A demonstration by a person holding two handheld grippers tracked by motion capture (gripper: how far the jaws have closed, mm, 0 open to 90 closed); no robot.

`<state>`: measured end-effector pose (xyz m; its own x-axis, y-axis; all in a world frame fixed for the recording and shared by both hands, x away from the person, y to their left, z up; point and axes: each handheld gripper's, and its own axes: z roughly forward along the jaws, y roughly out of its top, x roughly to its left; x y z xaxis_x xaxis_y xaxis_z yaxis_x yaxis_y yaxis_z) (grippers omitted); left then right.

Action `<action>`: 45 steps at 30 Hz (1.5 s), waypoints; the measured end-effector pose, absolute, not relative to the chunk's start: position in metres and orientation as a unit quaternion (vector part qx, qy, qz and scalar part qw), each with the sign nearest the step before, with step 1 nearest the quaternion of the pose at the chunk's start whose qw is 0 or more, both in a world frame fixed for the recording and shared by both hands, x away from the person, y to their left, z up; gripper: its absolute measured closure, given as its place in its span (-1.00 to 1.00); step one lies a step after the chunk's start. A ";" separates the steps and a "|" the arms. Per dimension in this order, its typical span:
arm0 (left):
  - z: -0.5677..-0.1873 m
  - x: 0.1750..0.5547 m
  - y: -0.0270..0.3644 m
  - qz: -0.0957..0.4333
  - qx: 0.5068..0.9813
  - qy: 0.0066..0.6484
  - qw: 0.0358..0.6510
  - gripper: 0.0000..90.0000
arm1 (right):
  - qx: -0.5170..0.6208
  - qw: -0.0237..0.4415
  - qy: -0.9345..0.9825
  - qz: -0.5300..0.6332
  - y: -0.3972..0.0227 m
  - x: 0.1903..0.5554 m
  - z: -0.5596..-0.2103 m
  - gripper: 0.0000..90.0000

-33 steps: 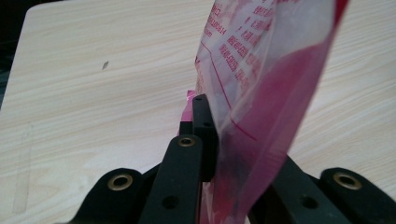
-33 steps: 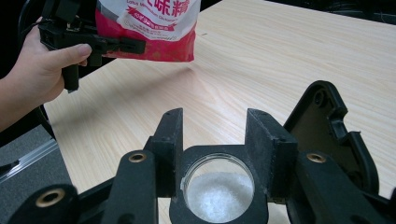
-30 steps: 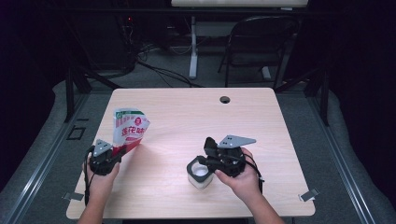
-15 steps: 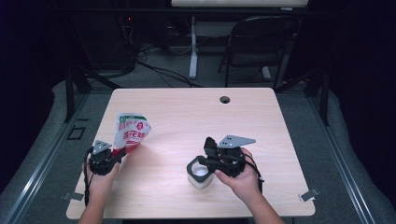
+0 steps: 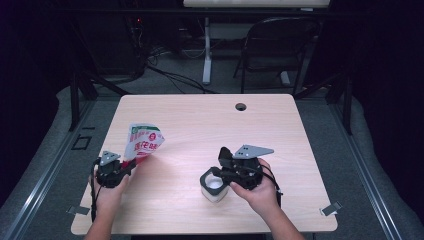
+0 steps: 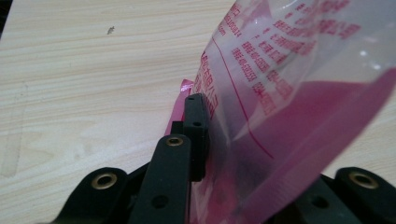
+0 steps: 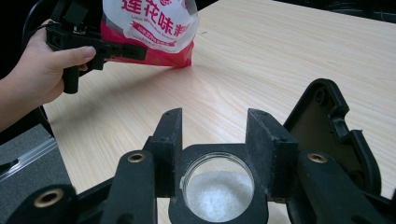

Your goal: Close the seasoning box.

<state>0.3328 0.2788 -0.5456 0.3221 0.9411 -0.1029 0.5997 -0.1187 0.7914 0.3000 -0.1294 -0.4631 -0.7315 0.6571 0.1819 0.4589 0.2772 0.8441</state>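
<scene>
Two grippers work: left gripper (image 5: 131, 163), at eight o'clock on the counter (image 5: 200, 125), has just been opening, loosening the pouch (image 5: 142, 142) between its jaws; right gripper (image 5: 216, 176) clamps the jar (image 5: 214, 186).

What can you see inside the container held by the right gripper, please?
White granules, like salt or sugar, lie inside the container, gripped by the right gripper. Its rim hides how deep they go.

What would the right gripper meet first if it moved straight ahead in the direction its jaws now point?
Nothing new at once: the right gripper already clasps the jar of white grains. Beyond that lies bare table. The bag sits off to the left, probably outside its line.
</scene>
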 end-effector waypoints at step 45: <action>-0.514 0.313 0.256 0.207 0.707 0.484 0.473 -0.12 | 0.357 0.106 0.787 0.491 -0.133 0.301 -0.461 0.20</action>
